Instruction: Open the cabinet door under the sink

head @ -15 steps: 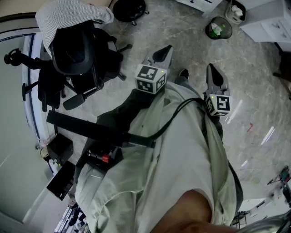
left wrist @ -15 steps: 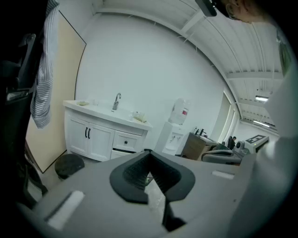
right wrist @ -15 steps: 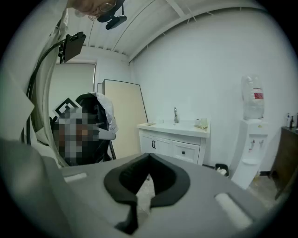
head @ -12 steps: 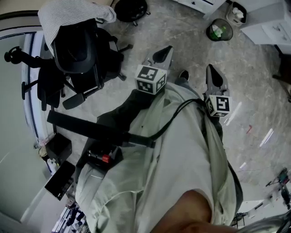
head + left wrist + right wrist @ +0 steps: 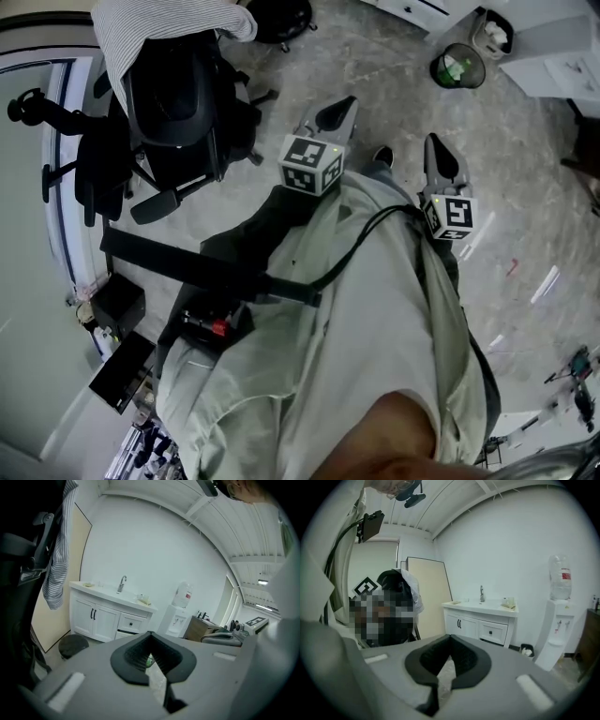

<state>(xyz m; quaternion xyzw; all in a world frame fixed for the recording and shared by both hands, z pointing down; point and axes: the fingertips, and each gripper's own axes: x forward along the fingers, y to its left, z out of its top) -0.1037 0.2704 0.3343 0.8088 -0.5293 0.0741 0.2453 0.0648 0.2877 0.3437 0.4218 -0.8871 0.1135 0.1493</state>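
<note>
Jaws pressed together, empty, on left gripper (image 5: 150, 634) and right gripper (image 5: 450, 637) alike.
Both are held side by side just ahead of the person's torso (image 5: 375, 328), tilted slightly down. Well across the floor (image 5: 525, 187), the white cabinet doors (image 5: 96, 619) under the sink (image 5: 117, 592) stand closed, with a water dispenser (image 5: 177, 618) just to their right.

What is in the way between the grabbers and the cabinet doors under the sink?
Nothing visible. The cabinet doors stand in plain sight across bare floor from the left gripper and right gripper. A dark round stool sits left of the cabinet and a small bin right of it, both off to the side.
</note>
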